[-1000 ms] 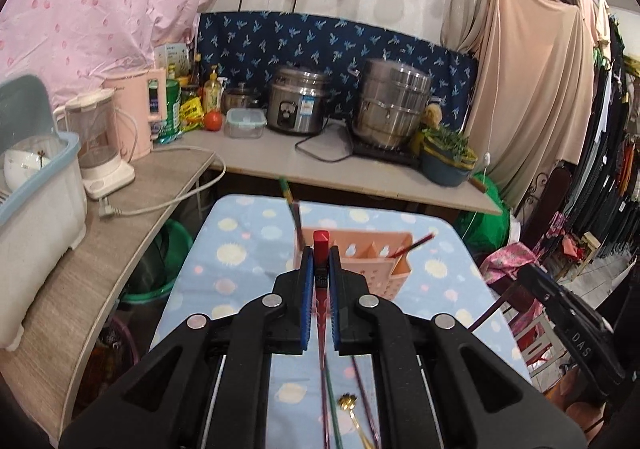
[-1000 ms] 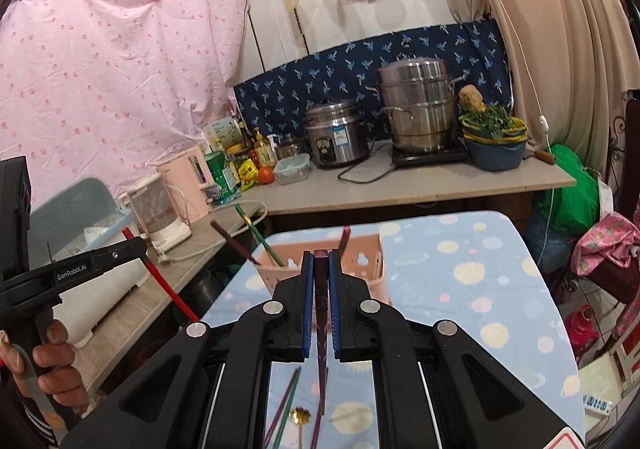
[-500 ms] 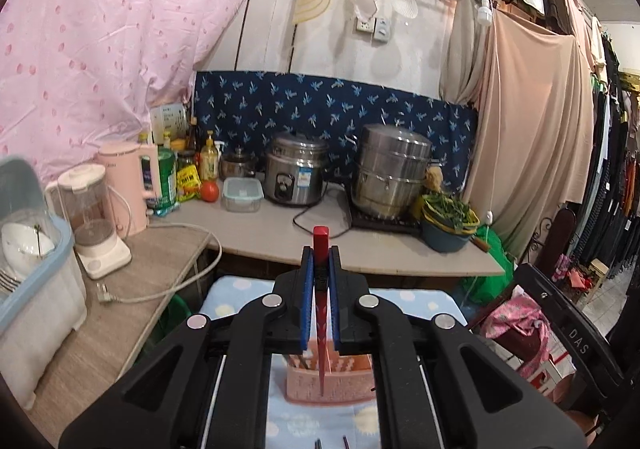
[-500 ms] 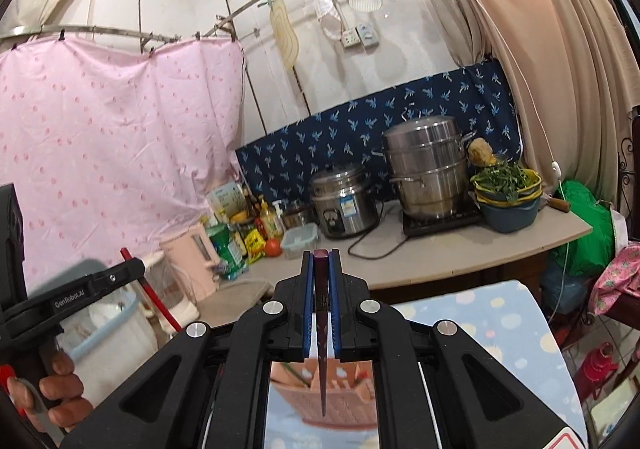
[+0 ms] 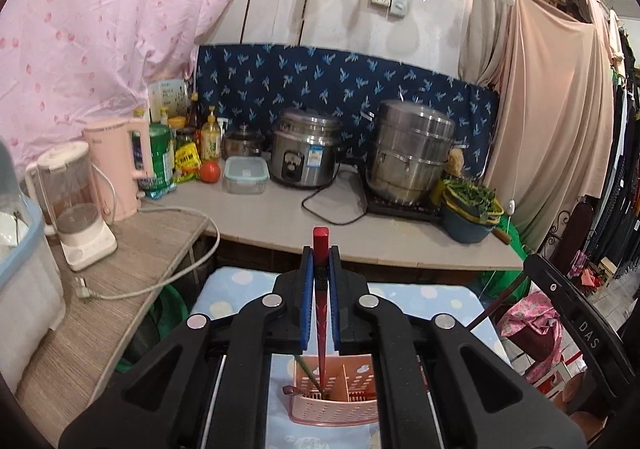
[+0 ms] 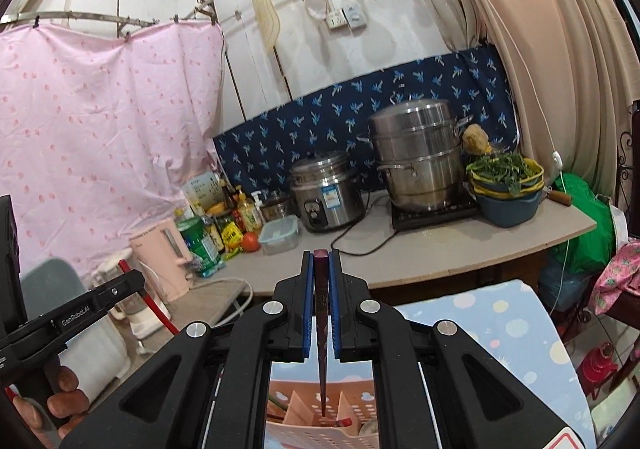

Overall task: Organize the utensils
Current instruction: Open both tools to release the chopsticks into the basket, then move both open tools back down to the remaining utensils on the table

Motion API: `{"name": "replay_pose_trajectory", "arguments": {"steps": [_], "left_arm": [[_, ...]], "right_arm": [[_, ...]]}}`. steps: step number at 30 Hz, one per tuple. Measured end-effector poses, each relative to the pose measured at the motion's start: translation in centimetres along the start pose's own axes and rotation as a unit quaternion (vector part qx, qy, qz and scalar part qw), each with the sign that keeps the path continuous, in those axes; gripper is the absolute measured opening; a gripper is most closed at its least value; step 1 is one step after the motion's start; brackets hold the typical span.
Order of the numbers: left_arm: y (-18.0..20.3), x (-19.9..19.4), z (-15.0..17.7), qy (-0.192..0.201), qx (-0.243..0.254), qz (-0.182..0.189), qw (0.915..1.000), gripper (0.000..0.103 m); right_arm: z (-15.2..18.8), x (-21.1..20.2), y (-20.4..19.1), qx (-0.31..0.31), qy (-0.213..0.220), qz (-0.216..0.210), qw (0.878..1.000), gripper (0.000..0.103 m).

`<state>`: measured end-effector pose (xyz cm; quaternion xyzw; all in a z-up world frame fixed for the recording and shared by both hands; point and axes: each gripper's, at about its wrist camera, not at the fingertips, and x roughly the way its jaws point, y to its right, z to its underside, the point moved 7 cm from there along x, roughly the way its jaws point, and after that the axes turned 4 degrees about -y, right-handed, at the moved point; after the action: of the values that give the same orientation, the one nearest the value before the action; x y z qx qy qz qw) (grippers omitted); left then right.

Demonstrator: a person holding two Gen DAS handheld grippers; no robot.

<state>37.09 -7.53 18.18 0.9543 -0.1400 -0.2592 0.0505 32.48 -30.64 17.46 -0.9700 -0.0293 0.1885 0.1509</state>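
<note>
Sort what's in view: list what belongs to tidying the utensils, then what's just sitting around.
Job: red chopstick in left gripper; dark chopstick in right gripper; pink basket.

Around: rice cooker, steamer pot, kettle, blender, tomato.

- Even, soft indoor light, moderately bright; source itself not visible
- White wall beyond the left gripper is the brightest area, slightly washed out; hanging items throw faint soft shadows on it
- Black arms of both grippers read dark, little detail; right gripper the same
- Strong fisheye bending: curtain rail bows, corners vignette to black
- Focus sharp near each gripper, softer toward the frame edges; no motion blur seen
</note>
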Motion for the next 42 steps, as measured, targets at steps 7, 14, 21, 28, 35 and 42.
{"name": "replay_pose_trajectory", "arguments": {"steps": [7,14,21,28,35,42], "left_arm": [[-0.2,2.9,2.3,-0.030,0.000,-0.001,0.9995,0.007],[-0.1,3.5,3.2,-0.040,0.004,-0.005,0.9992,0.008],[0.1,3.0,3.5,-0.031,0.011,-0.014,0.9994,0.033],[0.6,1.6,3.6,-0.020,0.024,-0.020,0.9993,0.042],[0.4,0.5,4.9,-0.027,0.027,-0.028,0.9989,0.042],[-0.1,-1.2,7.5,-0.040,0.032,-0.041,0.9979,0.051]], "right_arm": [[2.8,2.8,0.5,-0.005,-0.038,0.006,0.999,0.007],[4.4,3.9,0.5,-0.008,-0.060,0.002,0.998,0.007],[4.2,3.2,0.6,-0.005,-0.055,0.002,0.998,0.015],[4.4,1.8,0.3,-0.010,-0.050,-0.001,0.999,0.021],[5.3,-0.3,-0.6,-0.023,-0.054,-0.007,0.998,0.022],[8.3,-3.0,-1.3,-0.034,-0.073,-0.014,0.997,0.022]]}}
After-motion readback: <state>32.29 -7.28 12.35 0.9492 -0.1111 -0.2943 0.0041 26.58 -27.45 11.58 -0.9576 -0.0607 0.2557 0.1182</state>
